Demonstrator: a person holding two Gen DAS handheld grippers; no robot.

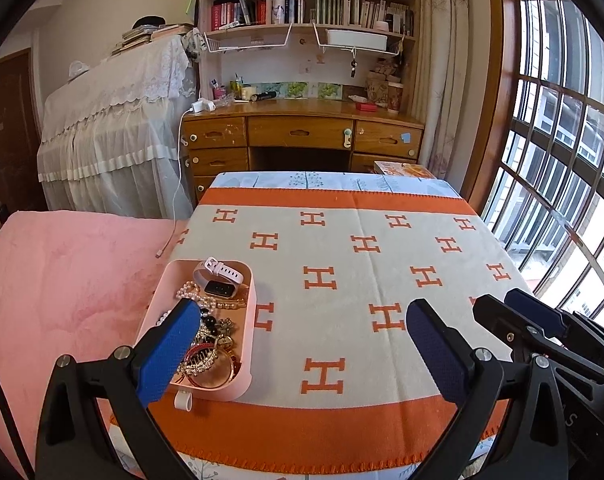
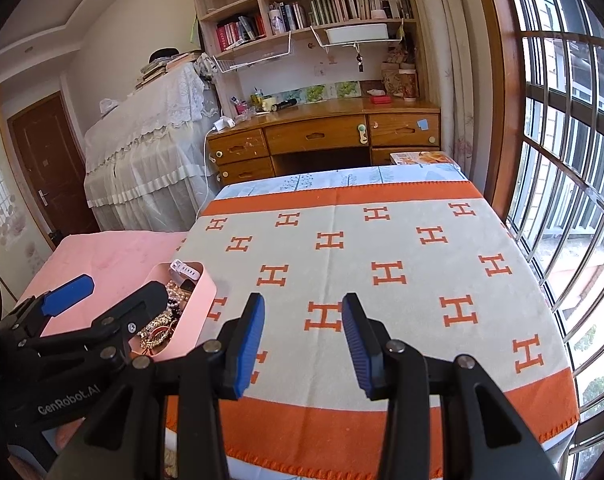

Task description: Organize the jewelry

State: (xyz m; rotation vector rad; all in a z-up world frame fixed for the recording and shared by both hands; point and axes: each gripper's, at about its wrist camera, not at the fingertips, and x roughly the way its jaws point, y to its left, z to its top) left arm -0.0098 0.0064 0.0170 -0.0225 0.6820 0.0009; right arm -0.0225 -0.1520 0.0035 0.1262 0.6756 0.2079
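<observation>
A pink tray (image 1: 246,344) sits at the near left of the table on an orange and grey H-pattern cloth (image 1: 341,280). It holds a white-strapped smartwatch (image 1: 218,278), a pearl strand (image 1: 190,292), a bangle (image 1: 212,372) and other tangled jewelry. My left gripper (image 1: 302,344) is open wide and empty, its left finger (image 1: 170,344) over the tray. My right gripper (image 2: 303,340) is open and empty above the cloth, right of the tray (image 2: 198,312). The left gripper (image 2: 102,296) also shows in the right wrist view.
A pink blanket (image 1: 62,280) lies left of the table. A wooden desk (image 1: 302,132) with bookshelves stands behind, a lace-covered piano (image 1: 114,128) to its left, a barred window (image 1: 561,160) on the right. A white cable (image 1: 174,216) hangs by the table's left edge.
</observation>
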